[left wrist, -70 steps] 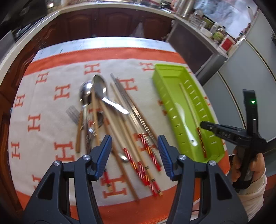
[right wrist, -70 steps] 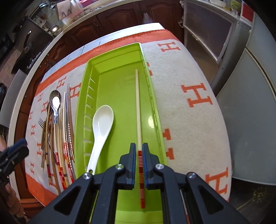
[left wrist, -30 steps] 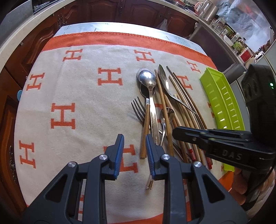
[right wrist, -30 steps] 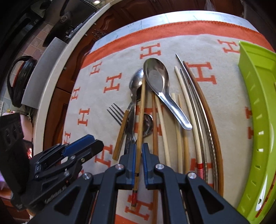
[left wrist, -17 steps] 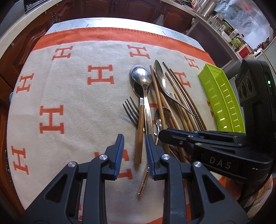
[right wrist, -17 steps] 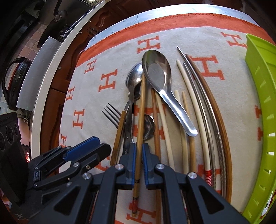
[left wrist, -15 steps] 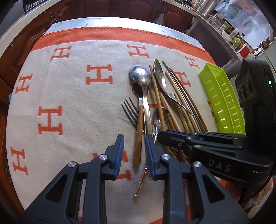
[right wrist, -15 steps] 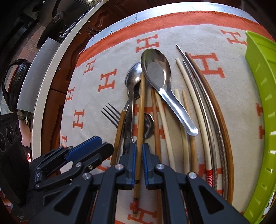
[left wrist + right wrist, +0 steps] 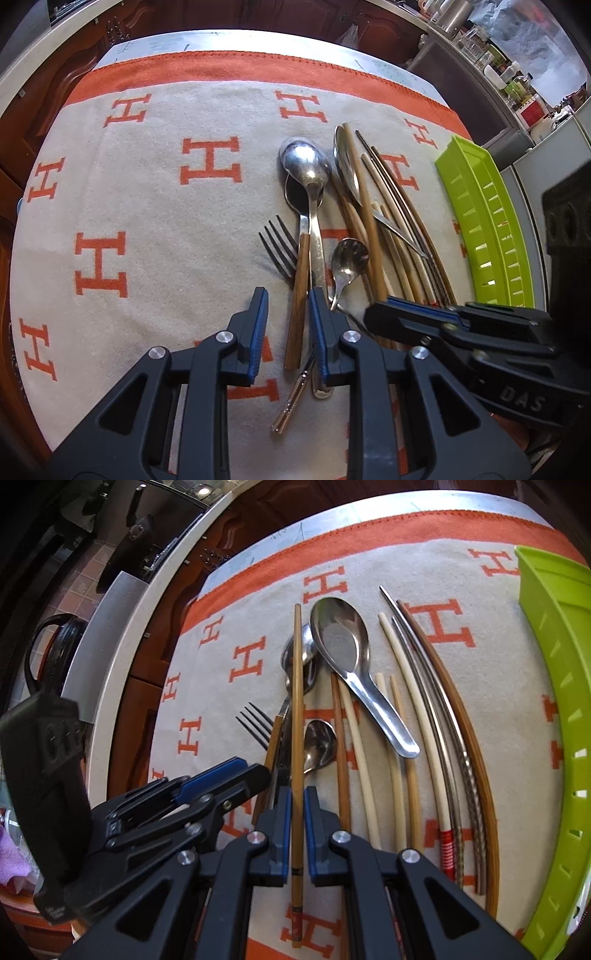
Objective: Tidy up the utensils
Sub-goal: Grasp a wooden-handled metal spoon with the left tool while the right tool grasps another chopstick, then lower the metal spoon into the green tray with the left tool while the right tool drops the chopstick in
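A pile of utensils lies on the H-patterned cloth: metal spoons (image 9: 306, 166), a wooden-handled fork (image 9: 295, 295), and several chopsticks (image 9: 406, 709). My right gripper (image 9: 296, 805) is shut on a bamboo chopstick (image 9: 297, 701), which points away over the spoons. It also shows in the left wrist view (image 9: 380, 314). My left gripper (image 9: 286, 306) is narrowly open, its jaws on either side of the fork's wooden handle. It shows in the right wrist view (image 9: 255, 775) too. The green tray (image 9: 480, 221) stands to the right.
The cloth (image 9: 147, 206) covers the table with an orange border at its far edge. Dark wooden cabinets (image 9: 221, 14) and a counter run behind. A counter edge (image 9: 122, 657) curves along the left. The tray wall (image 9: 554, 664) rises at the right.
The right gripper left the tray, moved to the pile and shut on a bamboo chopstick, which now sits a little higher. The left gripper narrowed and moved onto the fork handle.
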### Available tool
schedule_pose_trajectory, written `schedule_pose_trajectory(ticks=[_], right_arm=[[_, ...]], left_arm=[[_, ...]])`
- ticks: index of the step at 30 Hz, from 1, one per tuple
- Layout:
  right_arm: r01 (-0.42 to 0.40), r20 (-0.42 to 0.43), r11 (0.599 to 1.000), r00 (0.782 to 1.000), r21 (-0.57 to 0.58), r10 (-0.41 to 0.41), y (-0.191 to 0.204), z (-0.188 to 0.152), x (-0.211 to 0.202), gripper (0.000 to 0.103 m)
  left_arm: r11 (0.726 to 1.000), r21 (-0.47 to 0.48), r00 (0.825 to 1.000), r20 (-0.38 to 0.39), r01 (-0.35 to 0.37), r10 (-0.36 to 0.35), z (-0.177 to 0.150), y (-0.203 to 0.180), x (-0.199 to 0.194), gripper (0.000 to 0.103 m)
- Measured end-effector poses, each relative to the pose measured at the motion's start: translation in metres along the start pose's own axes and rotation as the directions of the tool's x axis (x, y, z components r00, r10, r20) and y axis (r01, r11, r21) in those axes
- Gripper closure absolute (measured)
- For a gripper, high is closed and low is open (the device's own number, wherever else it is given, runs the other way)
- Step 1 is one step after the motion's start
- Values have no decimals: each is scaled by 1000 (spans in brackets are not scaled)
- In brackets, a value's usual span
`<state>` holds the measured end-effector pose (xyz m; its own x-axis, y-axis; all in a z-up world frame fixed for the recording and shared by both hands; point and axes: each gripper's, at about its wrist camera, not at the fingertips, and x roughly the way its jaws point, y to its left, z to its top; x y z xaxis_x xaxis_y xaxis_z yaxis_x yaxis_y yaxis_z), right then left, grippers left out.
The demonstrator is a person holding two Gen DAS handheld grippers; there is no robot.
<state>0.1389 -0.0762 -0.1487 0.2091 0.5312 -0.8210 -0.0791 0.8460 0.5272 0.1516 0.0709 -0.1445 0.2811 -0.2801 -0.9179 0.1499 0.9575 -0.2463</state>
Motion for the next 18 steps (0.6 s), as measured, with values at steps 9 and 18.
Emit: schedule_pose_trajectory(ticks=[9,18], right_arm=[[-14,36,1000,999,-13,15,-4,-12,-22,97],[-17,42,1000,999,-13,17,-10,-18,-26,97]], left_arm=[[999,5,999,6,-34,34,12,-8,12,85],[998,-9,998,4,-58,58,11,-5,8,95]])
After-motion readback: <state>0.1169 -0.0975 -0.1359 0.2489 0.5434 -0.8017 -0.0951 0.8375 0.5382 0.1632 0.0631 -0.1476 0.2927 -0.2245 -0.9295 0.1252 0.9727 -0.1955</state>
